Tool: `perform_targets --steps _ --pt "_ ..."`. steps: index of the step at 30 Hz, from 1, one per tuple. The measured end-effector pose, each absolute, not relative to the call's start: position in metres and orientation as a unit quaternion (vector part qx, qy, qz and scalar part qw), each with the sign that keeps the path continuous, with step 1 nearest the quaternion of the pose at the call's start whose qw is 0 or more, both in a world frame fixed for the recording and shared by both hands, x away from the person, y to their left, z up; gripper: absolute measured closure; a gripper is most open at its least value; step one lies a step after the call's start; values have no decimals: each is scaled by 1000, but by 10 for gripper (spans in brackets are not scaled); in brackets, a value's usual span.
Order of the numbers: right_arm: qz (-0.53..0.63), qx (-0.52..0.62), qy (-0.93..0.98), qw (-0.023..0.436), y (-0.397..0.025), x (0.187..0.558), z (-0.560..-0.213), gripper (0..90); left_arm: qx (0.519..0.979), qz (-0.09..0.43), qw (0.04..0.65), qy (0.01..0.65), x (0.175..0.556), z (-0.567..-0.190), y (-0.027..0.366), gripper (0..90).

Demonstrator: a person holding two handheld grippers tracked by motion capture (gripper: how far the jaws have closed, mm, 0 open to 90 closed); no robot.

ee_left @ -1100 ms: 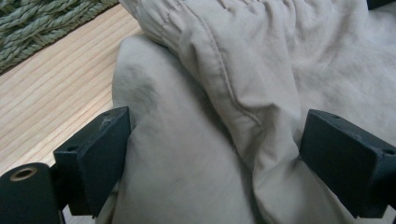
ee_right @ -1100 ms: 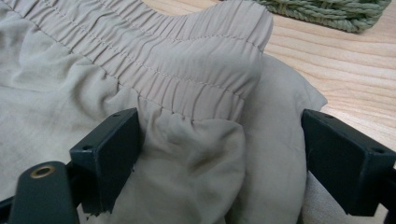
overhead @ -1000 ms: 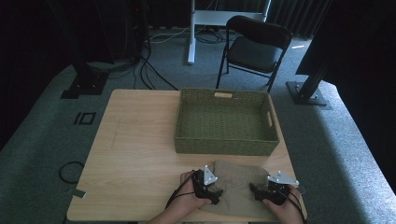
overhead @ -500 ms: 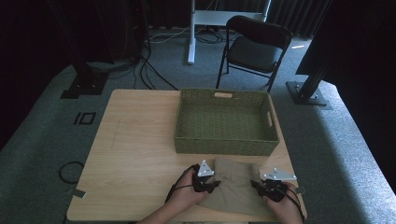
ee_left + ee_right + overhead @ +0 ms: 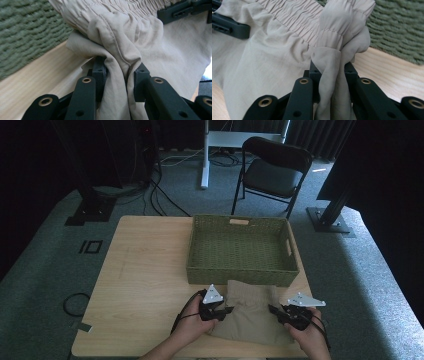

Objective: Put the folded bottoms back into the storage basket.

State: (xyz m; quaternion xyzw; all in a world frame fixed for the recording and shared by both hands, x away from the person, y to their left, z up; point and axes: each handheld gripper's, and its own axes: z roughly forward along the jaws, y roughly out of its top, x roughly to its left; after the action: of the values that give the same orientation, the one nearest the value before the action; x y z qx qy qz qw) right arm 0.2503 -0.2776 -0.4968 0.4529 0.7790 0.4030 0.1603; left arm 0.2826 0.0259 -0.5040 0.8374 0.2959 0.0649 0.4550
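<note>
The basket stands on the bench against its far edge, toward the right side. The cloth lies on the bench between the basket's near wall and the near edge, its far part touching that wall. The left gripper sits at the cloth's left side, the right gripper at its right. A chair stands on the floor beyond the far edge.
</note>
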Motion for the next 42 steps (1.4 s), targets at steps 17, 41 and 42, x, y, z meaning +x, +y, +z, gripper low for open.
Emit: perform_targets --steps 17,41,42 --pt "451 422 764 185 -275 262 -446 761 820 99 491 278 291 -450 38 724" --pt "497 400 744 200 -274 324 -380 762 789 141 533 272 344 -391 48 732" --pt "497 401 743 198 -274 327 -378 762 788 142 534 272 346 -389 49 732"
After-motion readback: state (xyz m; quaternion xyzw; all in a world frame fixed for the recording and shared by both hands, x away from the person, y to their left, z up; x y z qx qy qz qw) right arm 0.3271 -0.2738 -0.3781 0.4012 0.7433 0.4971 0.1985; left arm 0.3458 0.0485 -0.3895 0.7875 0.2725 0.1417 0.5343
